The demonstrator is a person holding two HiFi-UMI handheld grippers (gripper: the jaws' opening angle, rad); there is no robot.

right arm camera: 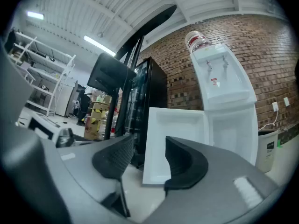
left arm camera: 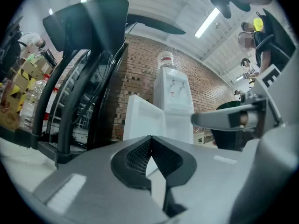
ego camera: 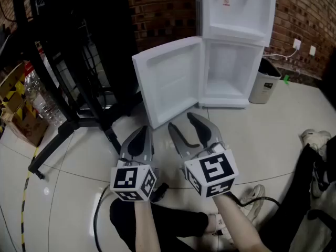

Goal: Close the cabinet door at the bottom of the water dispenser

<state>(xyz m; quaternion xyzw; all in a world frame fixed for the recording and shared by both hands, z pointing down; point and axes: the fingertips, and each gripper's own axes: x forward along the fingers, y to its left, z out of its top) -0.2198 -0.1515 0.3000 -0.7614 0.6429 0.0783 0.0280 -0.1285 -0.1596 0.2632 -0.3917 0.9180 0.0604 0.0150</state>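
The head view looks steeply down onto the floor (ego camera: 283, 119), with the left gripper (ego camera: 144, 133) and right gripper (ego camera: 182, 121) close below it and the water dispenser (ego camera: 236, 14) farther off at the top. Each gripper view rides low, facing about level along its fingers (left arm camera: 135, 157). All three views share the dispenser and its open cabinet door (ego camera: 168, 77).

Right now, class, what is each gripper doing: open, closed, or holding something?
Left gripper: closed, holding nothing.
Right gripper: open, holding nothing.

White cabinet door (ego camera: 170, 77) swung wide open leftward, beneath white water dispenser (ego camera: 236, 20), compartment exposed
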